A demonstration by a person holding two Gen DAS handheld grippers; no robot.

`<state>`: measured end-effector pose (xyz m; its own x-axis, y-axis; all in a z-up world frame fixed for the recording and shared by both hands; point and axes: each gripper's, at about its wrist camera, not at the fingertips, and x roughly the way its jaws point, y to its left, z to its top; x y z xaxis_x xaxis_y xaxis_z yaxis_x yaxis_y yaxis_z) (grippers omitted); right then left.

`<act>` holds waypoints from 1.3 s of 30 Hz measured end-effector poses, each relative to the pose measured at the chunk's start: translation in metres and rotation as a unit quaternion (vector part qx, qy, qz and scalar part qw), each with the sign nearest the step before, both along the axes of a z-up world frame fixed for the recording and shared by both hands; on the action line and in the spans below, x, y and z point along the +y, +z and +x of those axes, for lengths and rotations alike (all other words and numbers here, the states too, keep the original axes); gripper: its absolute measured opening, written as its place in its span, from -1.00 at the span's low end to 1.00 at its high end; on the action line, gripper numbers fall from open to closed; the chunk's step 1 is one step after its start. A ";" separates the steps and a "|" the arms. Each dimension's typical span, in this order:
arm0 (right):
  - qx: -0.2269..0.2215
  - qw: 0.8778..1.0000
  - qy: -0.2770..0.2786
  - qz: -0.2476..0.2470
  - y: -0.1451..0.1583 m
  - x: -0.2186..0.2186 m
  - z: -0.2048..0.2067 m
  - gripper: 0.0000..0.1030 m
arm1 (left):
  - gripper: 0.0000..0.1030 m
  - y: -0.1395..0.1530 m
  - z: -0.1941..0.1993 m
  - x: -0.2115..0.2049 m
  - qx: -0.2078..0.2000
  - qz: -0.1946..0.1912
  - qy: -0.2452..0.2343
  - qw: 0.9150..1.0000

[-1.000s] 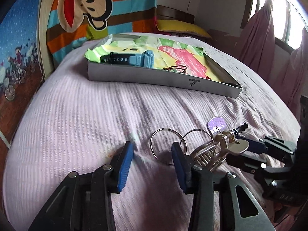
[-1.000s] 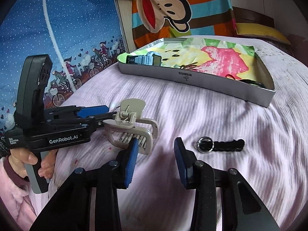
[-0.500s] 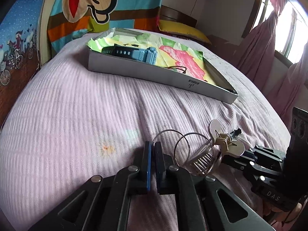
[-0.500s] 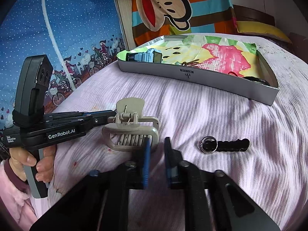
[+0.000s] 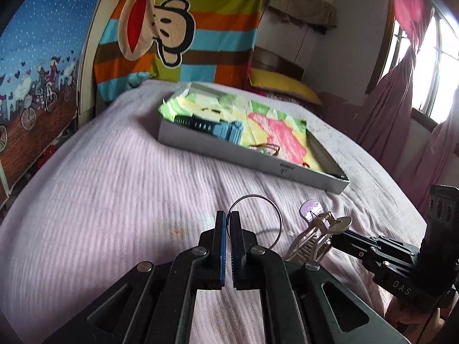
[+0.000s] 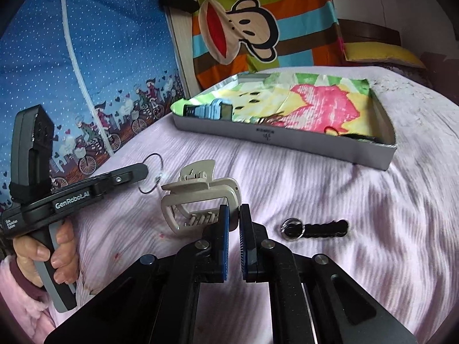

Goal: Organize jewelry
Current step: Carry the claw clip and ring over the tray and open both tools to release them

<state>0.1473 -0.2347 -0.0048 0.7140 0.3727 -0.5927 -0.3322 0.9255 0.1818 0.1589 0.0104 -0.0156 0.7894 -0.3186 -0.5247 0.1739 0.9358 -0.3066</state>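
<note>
left gripper (image 5: 228, 223) pinches the wire hoop (image 5: 255, 219) at lower centre, right gripper (image 6: 233, 218) pinches the beige hair claw (image 6: 198, 197), both raised, likely bound for the tray (image 6: 287, 140) upper right.

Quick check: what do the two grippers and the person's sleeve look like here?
Both grippers are black plastic with silver pivot screws and blue ribbed pads. The left gripper carries white "GenRobot.AI" lettering, a grey grip and a boxy black module strapped on top. The right gripper shows "DAS" on its body. A fuzzy pink sleeve with a darker cuff covers the left wrist.
</note>
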 end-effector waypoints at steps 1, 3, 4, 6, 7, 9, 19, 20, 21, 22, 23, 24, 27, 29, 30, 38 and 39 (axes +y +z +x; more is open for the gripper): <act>-0.004 1.000 -0.002 0.002 0.002 -0.002 -0.001 -0.88 | -0.94 0.002 -0.002 0.000 -0.006 0.001 0.002 1.000; -0.011 1.000 -0.006 0.005 0.006 -0.004 -0.003 -0.88 | -0.94 0.006 -0.004 0.000 -0.015 0.003 0.005 1.000; -0.015 1.000 -0.008 0.004 0.008 -0.005 -0.003 -0.88 | -0.94 0.008 -0.005 0.000 -0.019 0.004 0.007 1.000; -0.022 1.000 -0.011 0.005 0.011 -0.007 -0.005 -0.88 | -0.94 0.011 -0.006 -0.001 -0.026 0.004 0.011 1.000; -0.025 1.000 -0.013 0.007 0.012 -0.008 -0.005 -0.88 | -0.94 0.013 -0.008 0.000 -0.030 0.003 0.014 0.999; -0.029 0.999 -0.017 0.010 0.015 -0.010 -0.006 -0.88 | -0.94 0.016 -0.010 0.000 -0.036 0.000 0.018 0.999; -0.054 0.997 -0.041 0.029 0.024 -0.023 -0.010 -0.88 | -0.94 0.032 -0.021 -0.004 -0.071 -0.002 0.023 0.997; -0.056 0.997 -0.044 0.030 0.026 -0.025 -0.010 -0.88 | -0.94 0.033 -0.022 -0.005 -0.073 -0.001 0.021 0.997; -0.059 0.997 -0.047 0.031 0.027 -0.026 -0.011 -0.88 | -0.94 0.035 -0.022 -0.006 -0.074 -0.001 0.020 0.997; -0.061 0.996 -0.048 0.032 0.028 -0.027 -0.011 -0.88 | -0.94 0.036 -0.023 -0.007 -0.076 0.000 0.019 0.997; -0.061 0.996 -0.050 0.033 0.028 -0.028 -0.011 -0.88 | -0.94 0.037 -0.023 -0.008 -0.078 0.001 0.018 0.997; -0.062 0.996 -0.051 0.034 0.029 -0.029 -0.011 -0.88 | -0.94 0.038 -0.023 -0.009 -0.079 0.002 0.017 0.997; -0.065 0.996 -0.054 0.035 0.029 -0.028 -0.012 -0.88 | -0.94 0.042 -0.020 -0.015 -0.085 0.009 0.014 0.996; -0.071 0.995 -0.058 0.038 0.033 -0.031 -0.011 -0.88 | -0.94 0.045 -0.016 -0.020 -0.089 0.010 0.012 0.996; -0.075 0.995 -0.060 0.039 0.035 -0.032 -0.010 -0.88 | -0.94 0.046 -0.017 -0.022 -0.090 0.011 0.011 0.996; -0.089 0.991 -0.083 0.054 0.046 -0.049 -0.005 -0.88 | -0.94 0.059 0.004 -0.038 -0.105 0.001 0.022 0.994; -0.092 0.991 -0.087 0.054 0.048 -0.050 -0.004 -0.88 | -0.94 0.061 0.009 -0.041 -0.105 -0.001 0.021 0.994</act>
